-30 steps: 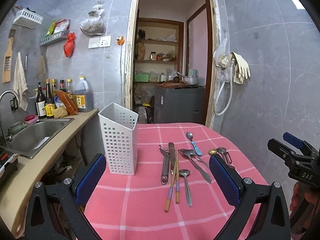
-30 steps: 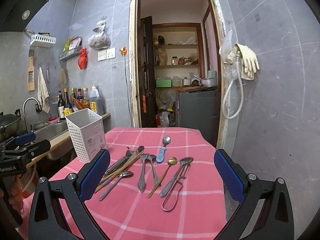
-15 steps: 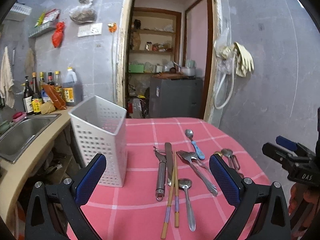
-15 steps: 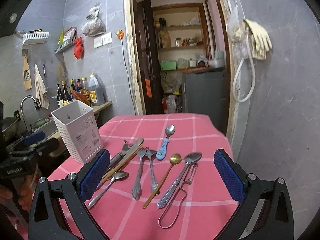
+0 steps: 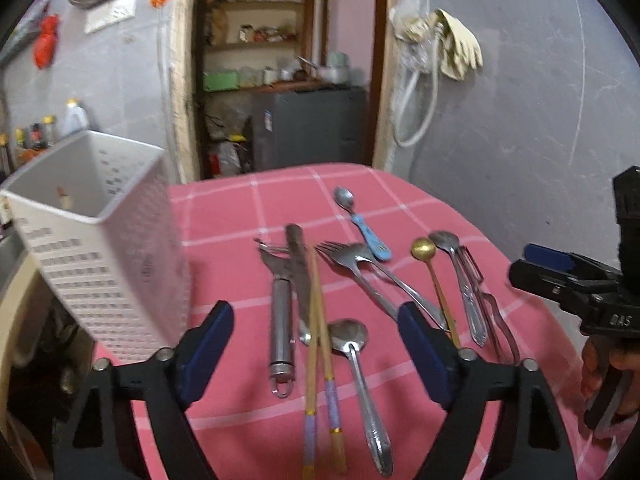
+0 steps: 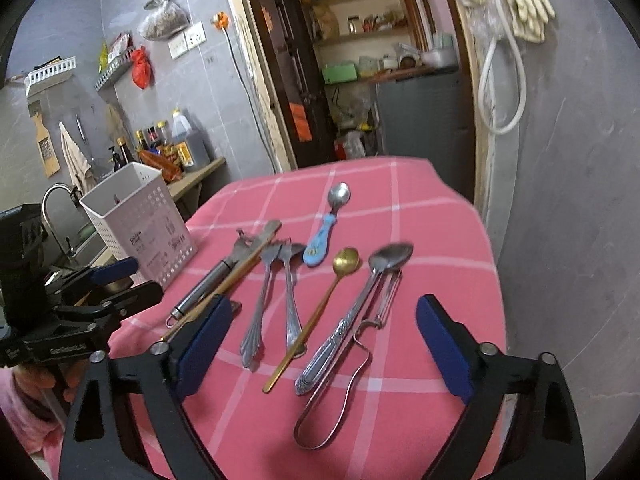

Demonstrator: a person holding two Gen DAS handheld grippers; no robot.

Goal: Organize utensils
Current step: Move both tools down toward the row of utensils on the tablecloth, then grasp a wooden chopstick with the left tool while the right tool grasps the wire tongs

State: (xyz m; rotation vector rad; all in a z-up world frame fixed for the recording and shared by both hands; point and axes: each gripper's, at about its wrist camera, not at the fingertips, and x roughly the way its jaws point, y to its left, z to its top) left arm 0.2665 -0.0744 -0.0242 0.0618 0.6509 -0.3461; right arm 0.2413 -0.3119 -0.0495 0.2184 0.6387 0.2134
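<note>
Several utensils lie in a row on the pink checked tablecloth [image 5: 224,216]: a steel-handled tool [image 5: 281,320], a knife [image 5: 298,264], chopsticks [image 5: 320,344], a spoon [image 5: 360,368], two forks [image 5: 360,268], a blue-handled spoon [image 5: 362,224], a gold spoon [image 5: 434,280], a large spoon [image 6: 360,304] and a peeler [image 6: 348,368]. A white perforated utensil holder [image 5: 96,240] stands at the left, empty. My left gripper [image 5: 316,352] is open above the chopsticks and spoon. My right gripper [image 6: 320,348] is open above the gold spoon and large spoon.
A counter with a sink [image 6: 80,240] and bottles [image 6: 176,148] runs along the left. An open doorway [image 5: 288,80] with shelves lies beyond the table. A grey wall [image 5: 540,120] with hanging gloves [image 5: 456,48] is on the right.
Both grippers have moved forward and lower toward the utensils, which now look larger. The holder and utensils have not moved. Both grippers stay open.
</note>
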